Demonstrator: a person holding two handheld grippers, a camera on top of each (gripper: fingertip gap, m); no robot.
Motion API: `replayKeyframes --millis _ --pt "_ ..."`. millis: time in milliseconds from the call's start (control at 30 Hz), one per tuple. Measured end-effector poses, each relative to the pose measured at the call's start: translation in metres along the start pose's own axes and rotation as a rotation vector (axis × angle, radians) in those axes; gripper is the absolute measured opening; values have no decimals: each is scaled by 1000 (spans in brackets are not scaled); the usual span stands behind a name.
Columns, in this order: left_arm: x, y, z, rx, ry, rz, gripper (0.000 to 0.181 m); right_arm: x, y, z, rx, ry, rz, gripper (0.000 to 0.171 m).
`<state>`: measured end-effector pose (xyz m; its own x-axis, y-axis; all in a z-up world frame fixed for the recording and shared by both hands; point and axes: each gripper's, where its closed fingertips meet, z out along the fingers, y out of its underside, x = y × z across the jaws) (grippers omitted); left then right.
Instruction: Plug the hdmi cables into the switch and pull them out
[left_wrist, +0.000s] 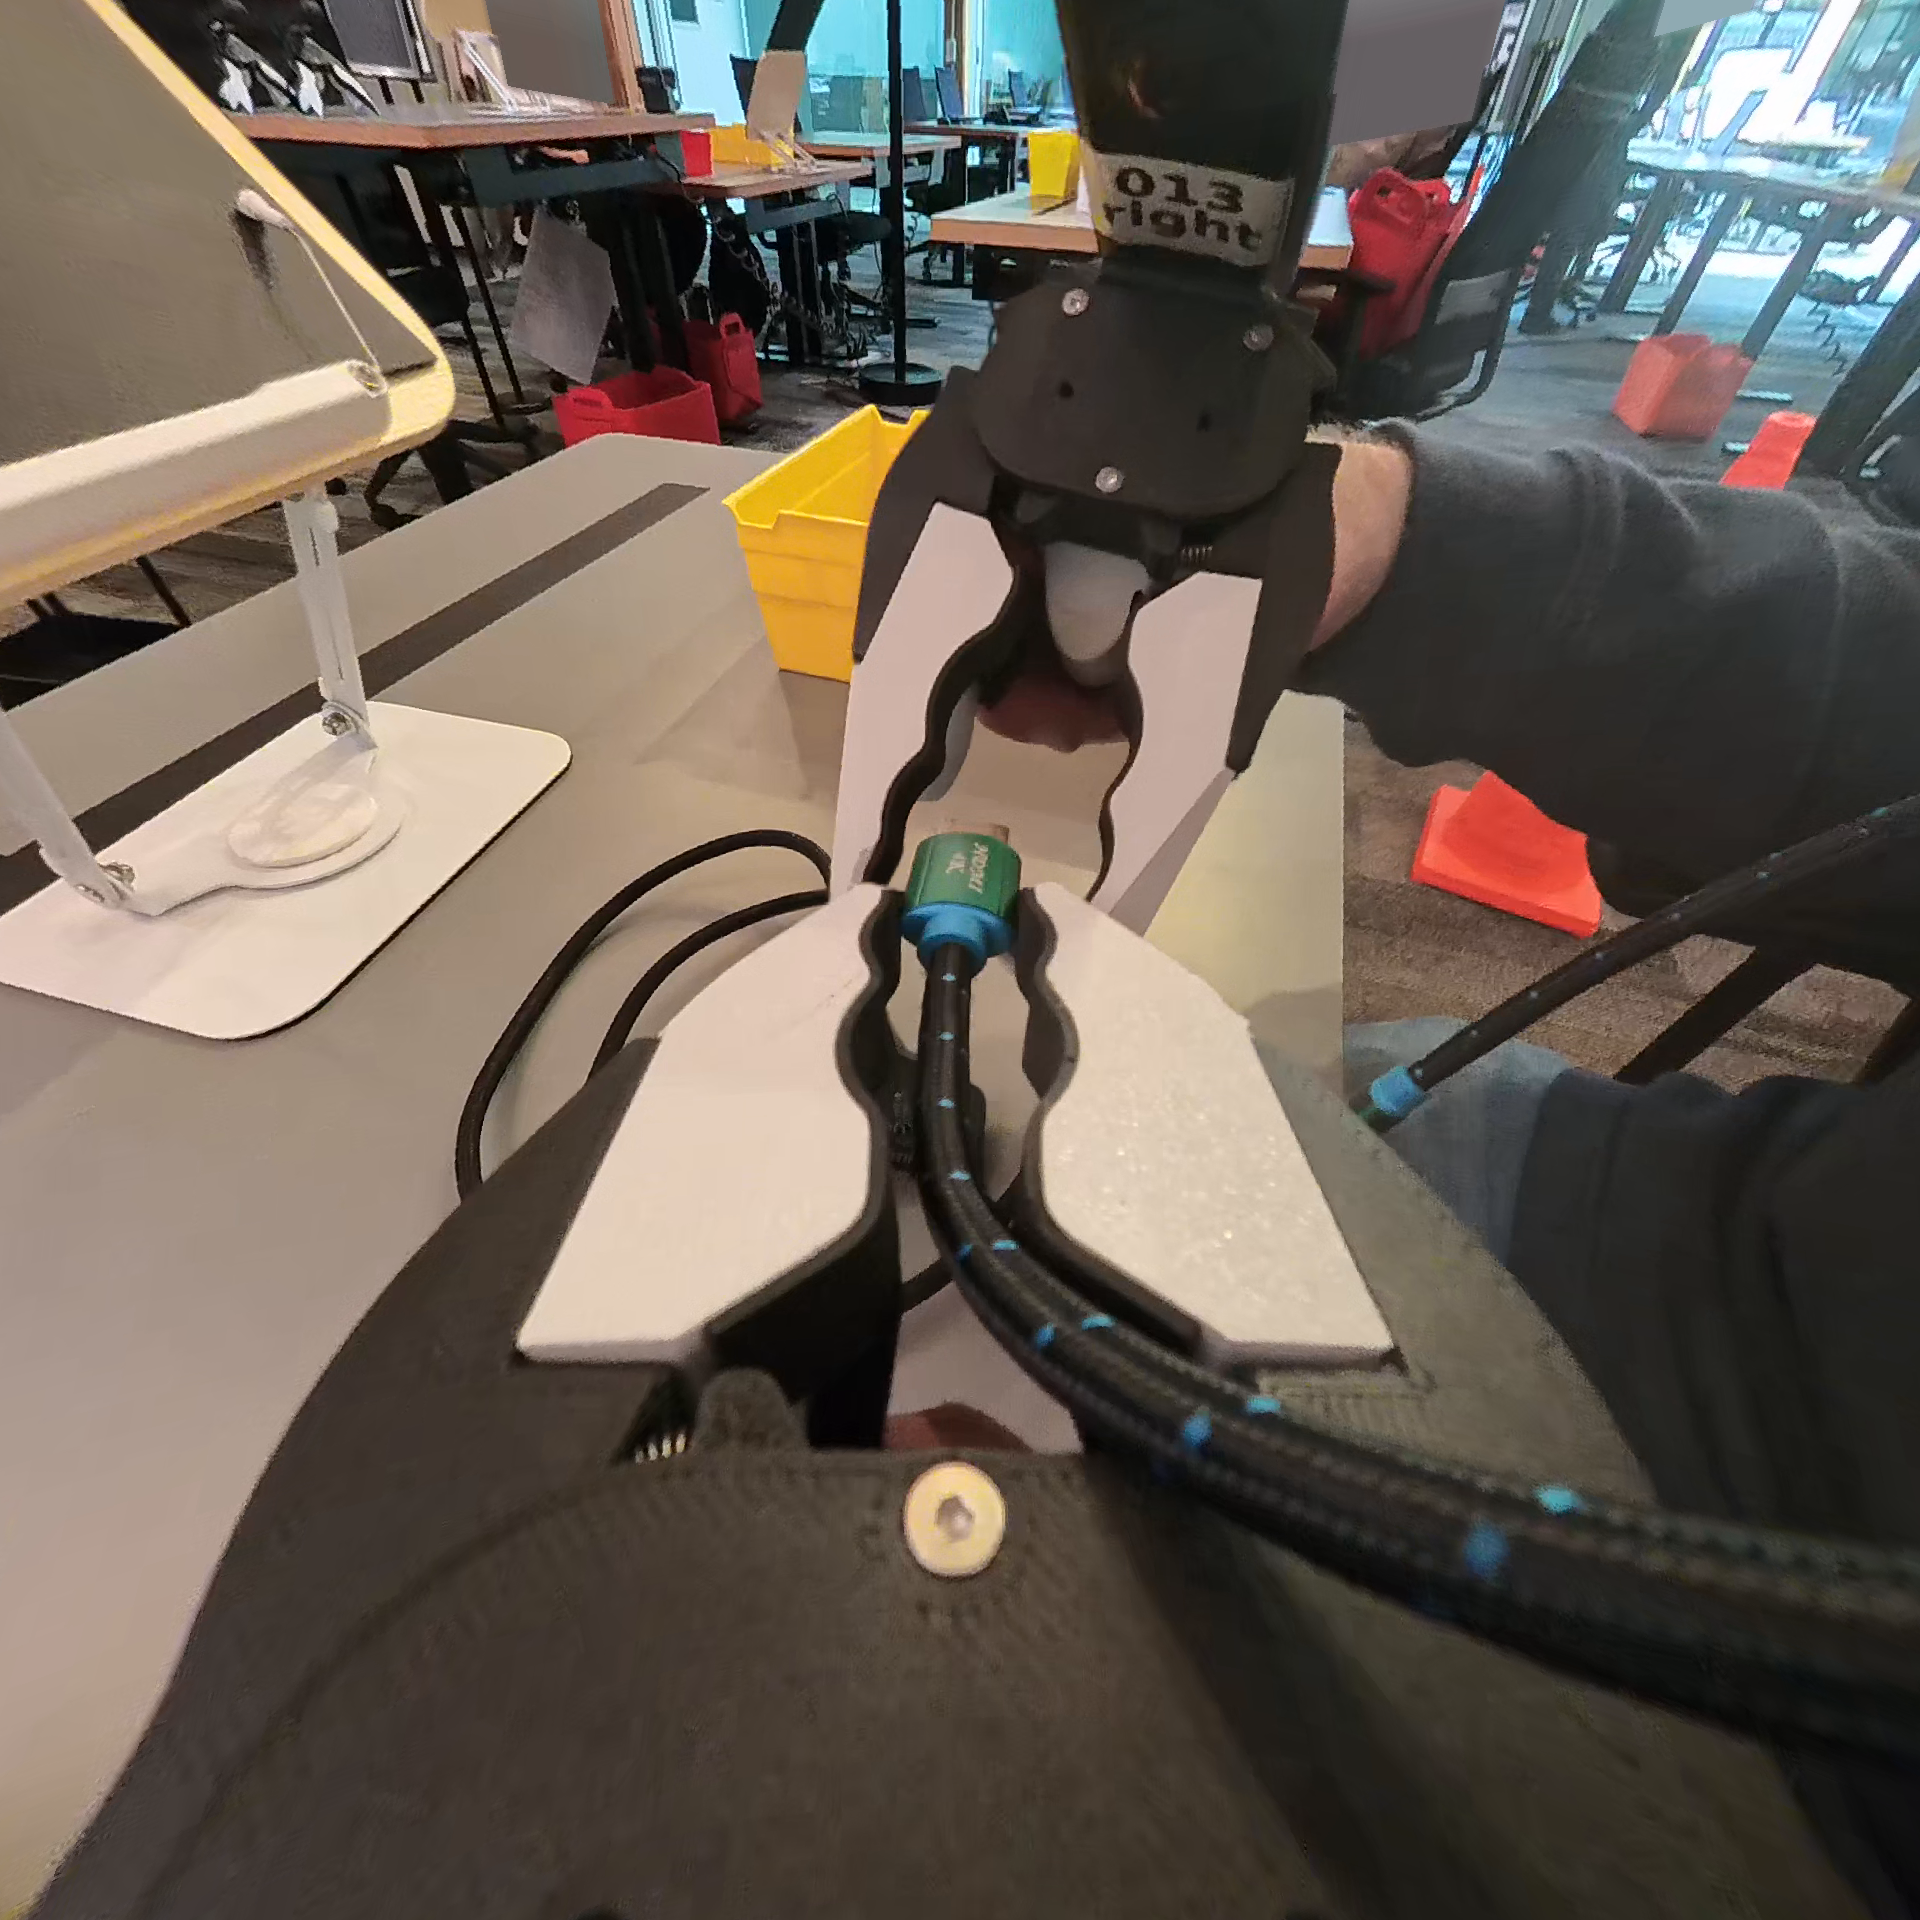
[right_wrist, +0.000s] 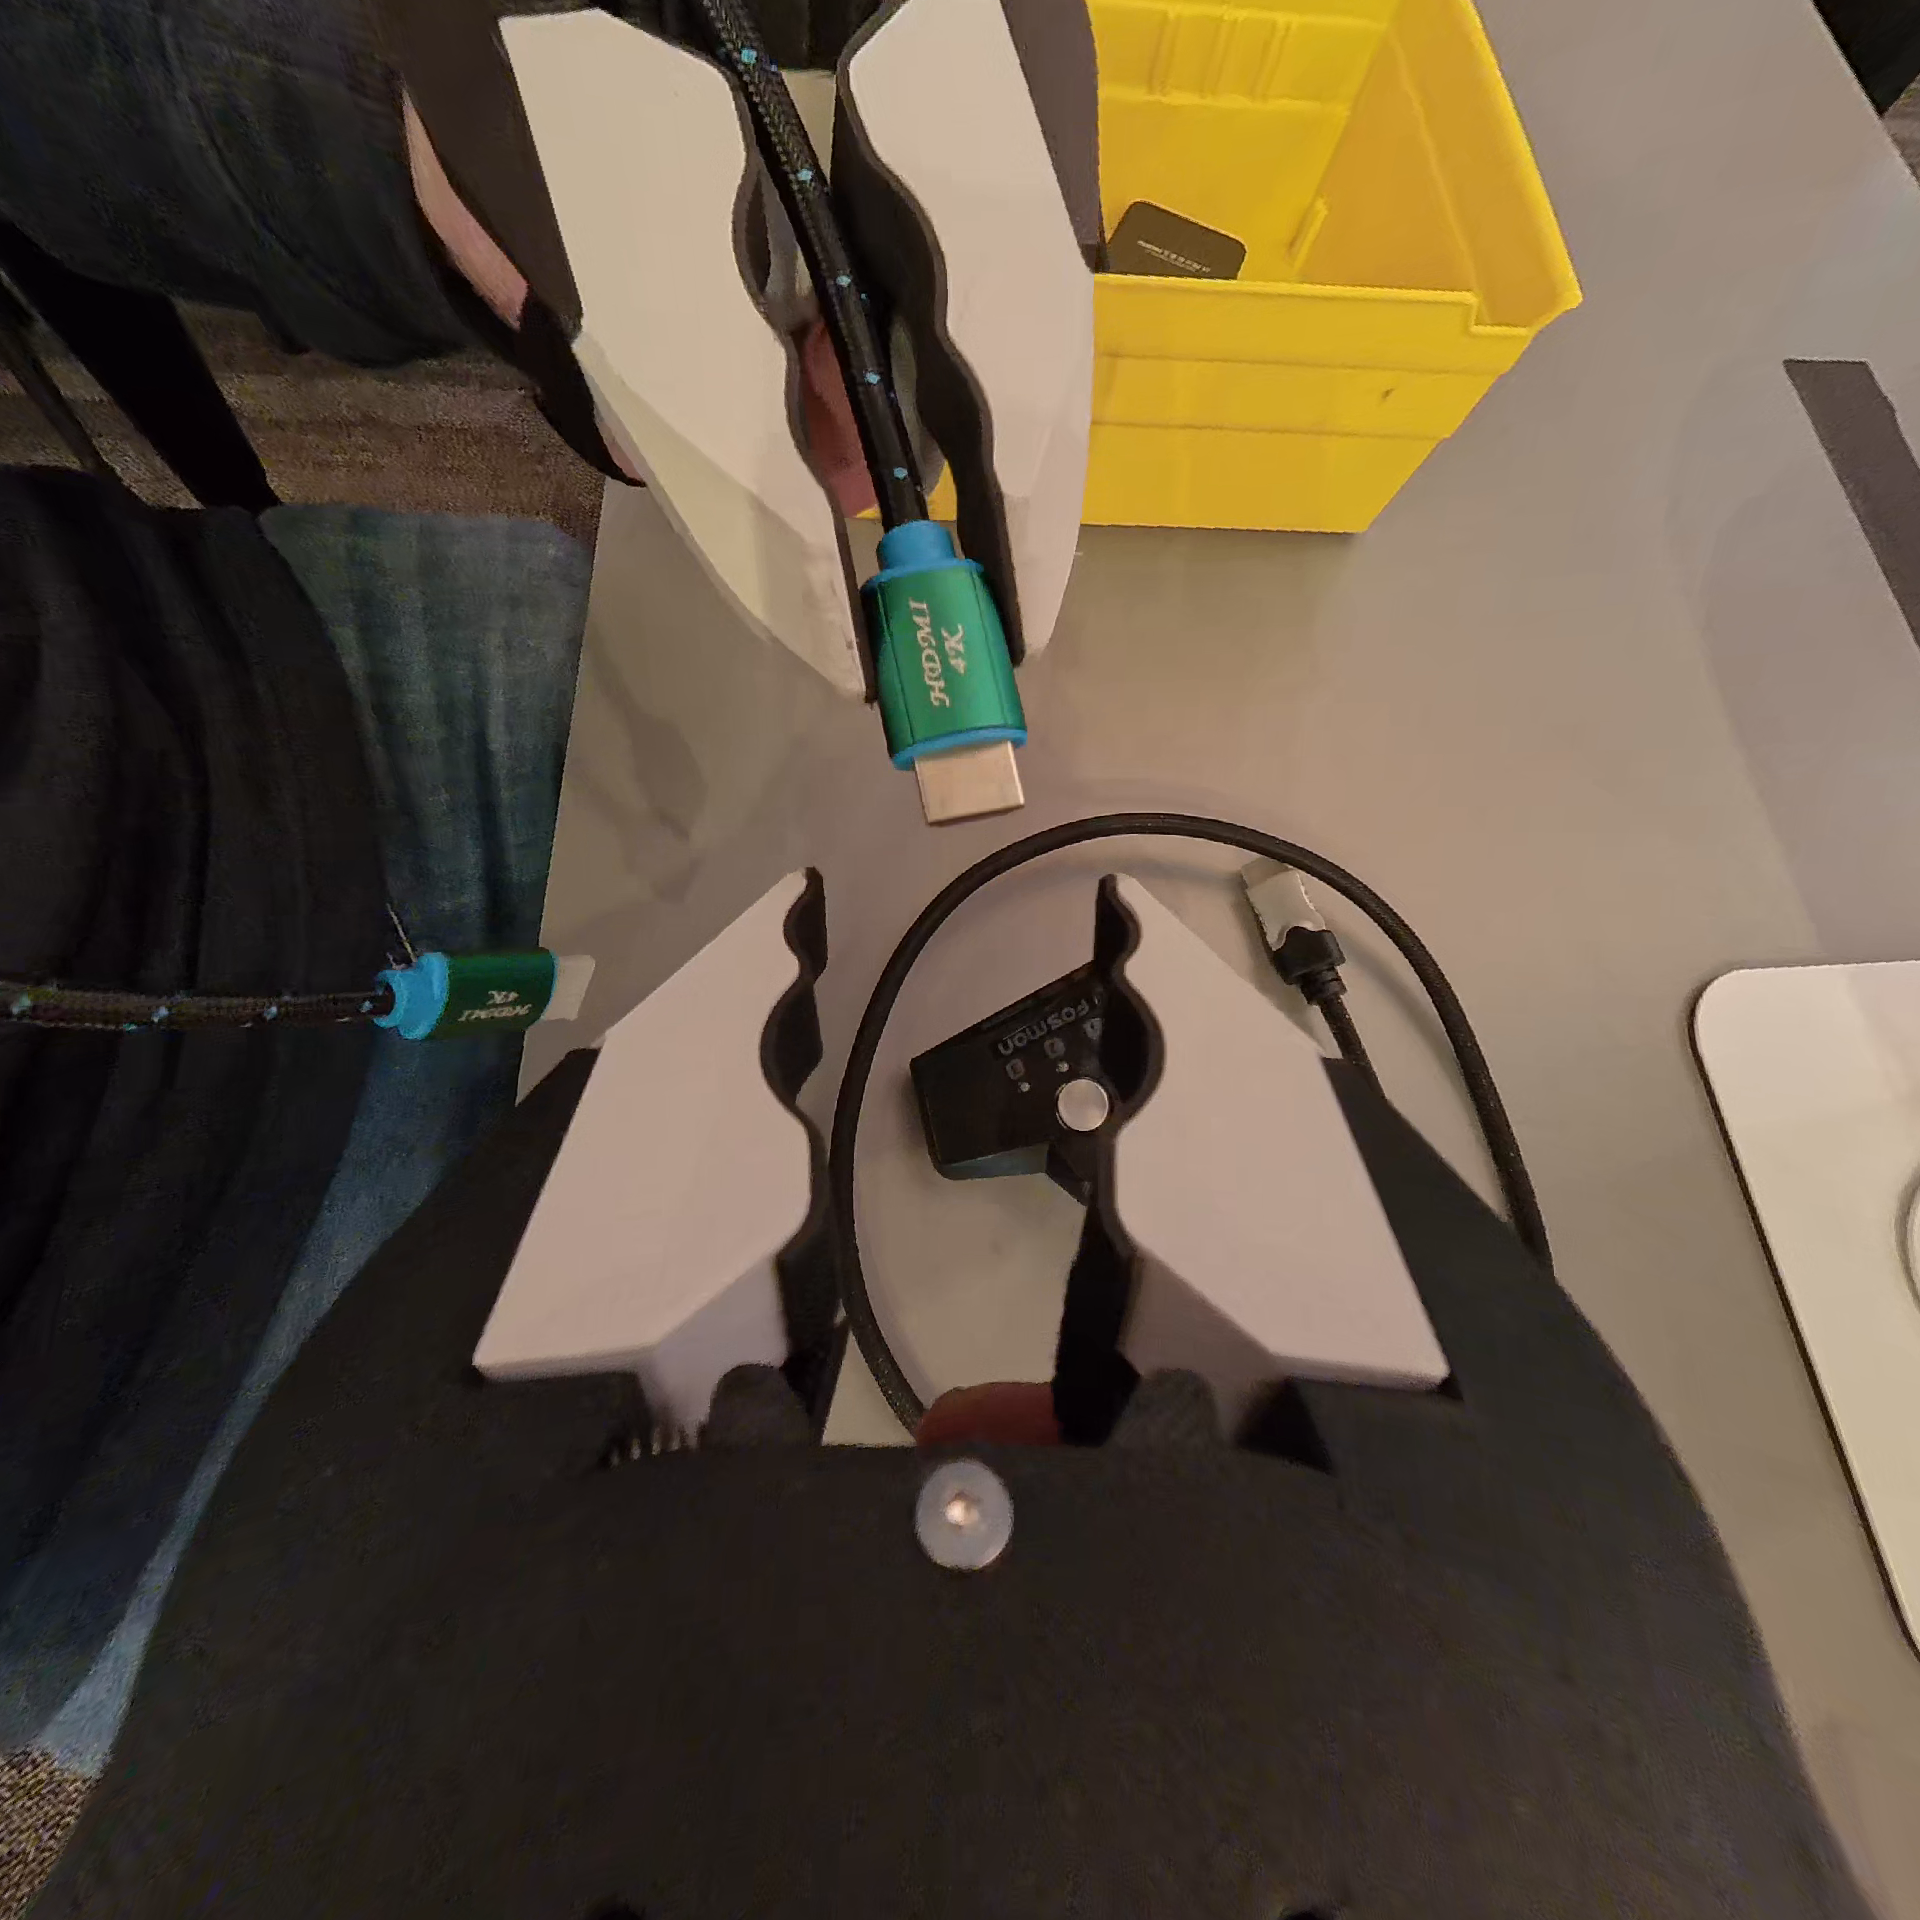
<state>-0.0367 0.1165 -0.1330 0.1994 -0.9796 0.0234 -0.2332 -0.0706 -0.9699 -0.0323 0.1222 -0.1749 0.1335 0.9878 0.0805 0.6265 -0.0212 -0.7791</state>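
My left gripper (left_wrist: 961, 896) is shut on a green HDMI plug (left_wrist: 961, 873) with a blue collar; its braided black cable runs back between the fingers. In the right wrist view this gripper (right_wrist: 945, 655) holds the plug (right_wrist: 948, 665) metal tip down, just above the grey table. My right gripper (right_wrist: 956, 883) is open. A small black switch (right_wrist: 1003, 1091) lies between its fingers, close to the right finger. In the left wrist view the right gripper (left_wrist: 997, 842) faces mine, open. A second green HDMI plug (right_wrist: 488, 992) hangs off the table's left edge.
The switch's thin black cable (right_wrist: 862, 1039) loops on the table and ends in a small plug (right_wrist: 1283, 904). A yellow bin (right_wrist: 1299, 364) holding a black item (right_wrist: 1174, 239) stands behind the left gripper. A white stand base (right_wrist: 1818, 1195) is at the right. A person's arm (left_wrist: 1610, 644) is near. My hands' fingertips stand some 5 centimeters from each other.
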Motion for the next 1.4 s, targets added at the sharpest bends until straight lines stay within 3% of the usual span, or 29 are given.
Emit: replayKeyframes --millis 367,633,933,1400 --pt "-3 -6 -4 34 -1 -28 21 7 9 -1 -29 31 5 59" --pt "-4 -6 -5 33 -5 -31 21 14 63 13 -240 59 -1 85" --pt "-4 -4 -5 24 -2 -34 21 16 92 27 -326 58 -3 105" --pt "-3 -3 -3 19 0 -36 20 24 114 37 -373 87 30 83"
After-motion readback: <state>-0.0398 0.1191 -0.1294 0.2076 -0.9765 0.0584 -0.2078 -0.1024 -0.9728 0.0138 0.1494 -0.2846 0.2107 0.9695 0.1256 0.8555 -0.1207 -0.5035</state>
